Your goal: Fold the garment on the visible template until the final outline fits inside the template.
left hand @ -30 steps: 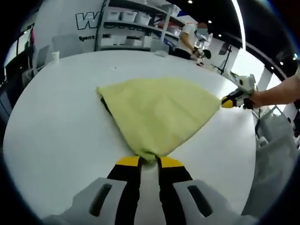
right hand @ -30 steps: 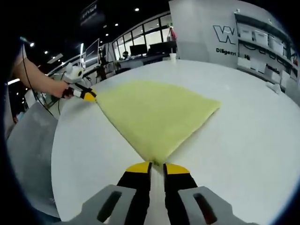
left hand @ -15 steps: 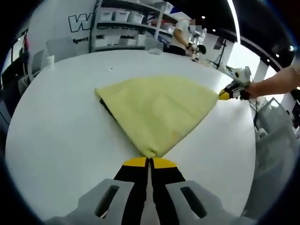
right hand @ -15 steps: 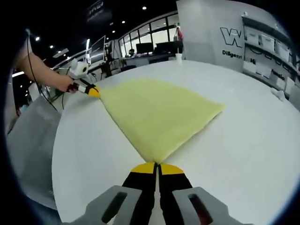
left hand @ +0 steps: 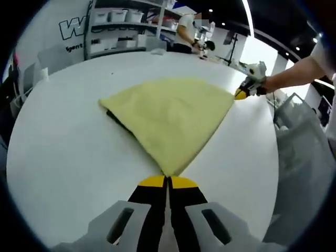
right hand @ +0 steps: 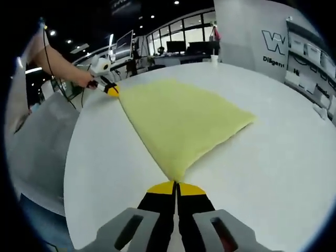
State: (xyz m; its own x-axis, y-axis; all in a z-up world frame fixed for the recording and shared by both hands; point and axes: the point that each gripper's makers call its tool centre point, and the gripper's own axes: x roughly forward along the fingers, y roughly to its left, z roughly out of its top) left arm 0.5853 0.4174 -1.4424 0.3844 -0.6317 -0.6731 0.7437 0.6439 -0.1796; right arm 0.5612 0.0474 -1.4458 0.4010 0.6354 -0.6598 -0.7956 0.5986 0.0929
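Note:
A pale yellow garment [left hand: 168, 113] lies flat as a wedge on the round white table [left hand: 63, 157]. A dark strip of template [left hand: 116, 117] peeks out under its left edge. My left gripper [left hand: 168, 179] is shut on the near corner of the cloth. At the garment's far right corner, my right gripper [left hand: 241, 94] pinches the fabric, held by a person's hand. In the right gripper view the same garment [right hand: 184, 118] spreads away from my right gripper [right hand: 176, 184], shut on its near corner. My left gripper [right hand: 110, 89] holds the far left corner.
Shelves with white boxes [left hand: 121, 21] stand behind the table, and a person [left hand: 186, 34] works at the back. A grey bin or cover [left hand: 302, 157] sits beyond the table's right edge. A white cup [right hand: 213, 59] stands near the far rim.
One second ago both pairs of jaws stood slightly apart around the cloth corners; now both are closed on them. The cameras have shifted a little; the garment lies as before.

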